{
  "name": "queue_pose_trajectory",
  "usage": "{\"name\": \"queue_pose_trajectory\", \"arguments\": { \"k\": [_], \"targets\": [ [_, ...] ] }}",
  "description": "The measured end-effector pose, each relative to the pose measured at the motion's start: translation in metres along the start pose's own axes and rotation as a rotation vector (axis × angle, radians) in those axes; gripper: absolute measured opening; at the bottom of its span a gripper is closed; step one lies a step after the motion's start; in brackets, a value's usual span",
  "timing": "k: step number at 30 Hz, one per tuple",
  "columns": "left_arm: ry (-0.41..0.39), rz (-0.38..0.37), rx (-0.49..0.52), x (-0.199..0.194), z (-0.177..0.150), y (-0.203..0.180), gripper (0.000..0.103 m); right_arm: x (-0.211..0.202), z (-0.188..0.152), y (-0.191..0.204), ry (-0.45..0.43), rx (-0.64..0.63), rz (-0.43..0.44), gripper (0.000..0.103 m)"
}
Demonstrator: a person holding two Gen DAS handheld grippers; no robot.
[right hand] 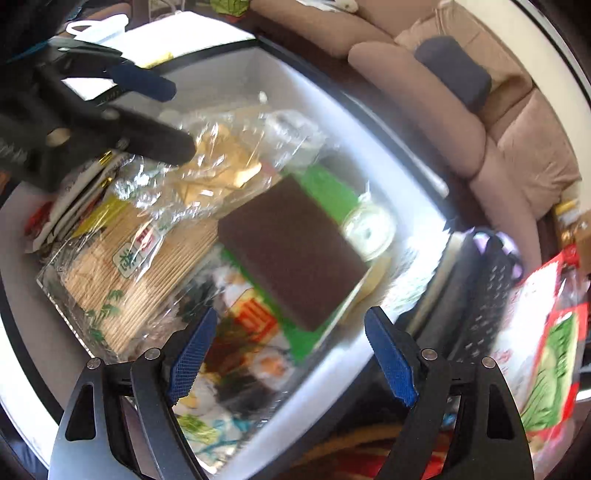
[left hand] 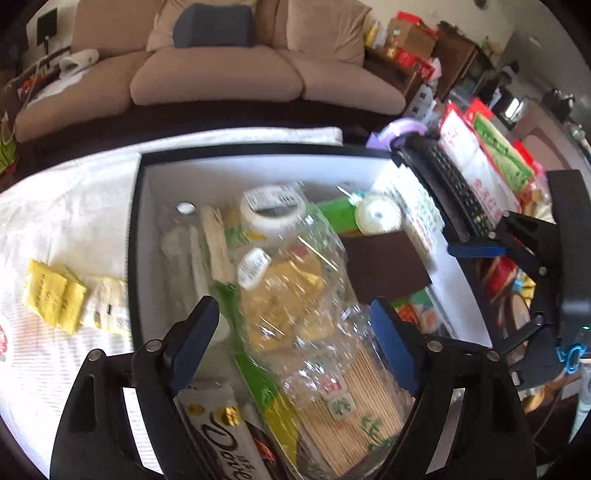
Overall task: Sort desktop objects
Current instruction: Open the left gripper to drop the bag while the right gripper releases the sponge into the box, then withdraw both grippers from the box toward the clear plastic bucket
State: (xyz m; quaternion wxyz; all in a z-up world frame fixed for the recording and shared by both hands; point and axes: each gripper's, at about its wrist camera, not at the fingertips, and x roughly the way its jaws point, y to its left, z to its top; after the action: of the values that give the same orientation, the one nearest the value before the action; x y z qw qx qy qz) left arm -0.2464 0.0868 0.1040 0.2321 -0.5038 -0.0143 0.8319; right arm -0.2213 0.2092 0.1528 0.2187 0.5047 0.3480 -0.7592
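Crinkled clear bag (left hand: 295, 295) of yellow sachets lies atop the pile in the box (left hand: 137, 236), seemingly just dropped there; left gripper (left hand: 295, 347) hovers spread around it, pads clear. Skewers (right hand: 122, 280), brown sponge (right hand: 291, 254) and tape (left hand: 271, 214) crowd underneath. Right gripper (right hand: 291, 354) hangs spread, empty, at the box's near edge

Setting: a home living room. Evidence: a tan cushioned sofa (left hand: 218, 74) with a dark blue-grey back cushion (left hand: 214, 26) facing a low table under a white cloth (left hand: 66, 206); a black remote control (left hand: 454, 184) at the table's edge; a dark wooden shelf (left hand: 424, 59) by the wall stacked with red and yellow gift boxes; snack packets (left hand: 495, 147) piled nearby.
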Motion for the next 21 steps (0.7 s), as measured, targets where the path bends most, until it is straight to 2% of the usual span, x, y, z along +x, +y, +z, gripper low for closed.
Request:
{"name": "queue_pose_trajectory", "arguments": {
  "k": [2,3,4,5,6,10,12,13,14,15,18,19,21],
  "targets": [
    [0.01,0.029,0.056,0.001,-0.007,-0.01,0.073,0.007,-0.002,0.001,0.022,0.032,-0.023,0.082],
    [0.025,0.058,0.084,0.006,-0.007,-0.014,0.062,0.009,-0.001,-0.001,0.022,0.048,-0.029,0.078],
    [0.034,0.085,0.106,0.01,-0.005,-0.017,0.05,0.012,0.0,-0.003,0.025,0.057,-0.053,0.067],
    [0.031,0.119,0.133,0.013,-0.003,-0.02,0.045,0.015,0.001,-0.005,0.032,0.06,-0.1,0.061],
    [0.039,0.149,0.142,0.017,-0.001,-0.02,0.043,0.017,0.002,-0.007,0.034,0.062,-0.136,0.06],
    [0.07,0.209,0.161,0.034,0.011,-0.022,0.044,0.021,0.006,-0.01,0.01,0.079,-0.152,0.06],
    [0.087,0.213,0.169,0.036,0.015,-0.023,0.046,0.019,0.006,-0.01,-0.007,0.085,-0.179,0.061],
    [0.089,0.212,0.167,0.033,0.016,-0.023,0.047,0.017,0.005,-0.011,-0.013,0.101,-0.165,0.063],
    [0.087,0.2,0.159,0.028,0.015,-0.022,0.047,0.013,0.003,-0.013,-0.018,0.117,-0.138,0.064],
    [0.077,0.174,0.144,0.02,0.013,-0.019,0.052,0.008,0.0,-0.014,-0.028,0.126,-0.12,0.065],
    [0.011,0.046,0.093,-0.022,0.002,-0.005,0.072,-0.017,-0.016,-0.005,-0.077,0.136,-0.132,0.076],
    [-0.018,0.012,0.09,-0.039,-0.003,0.002,0.072,-0.026,-0.021,-0.003,-0.098,0.148,-0.132,0.079],
    [-0.08,0.008,0.081,-0.074,-0.017,0.021,0.076,-0.044,-0.027,-0.001,-0.142,0.193,-0.116,0.08]
  ]
}}
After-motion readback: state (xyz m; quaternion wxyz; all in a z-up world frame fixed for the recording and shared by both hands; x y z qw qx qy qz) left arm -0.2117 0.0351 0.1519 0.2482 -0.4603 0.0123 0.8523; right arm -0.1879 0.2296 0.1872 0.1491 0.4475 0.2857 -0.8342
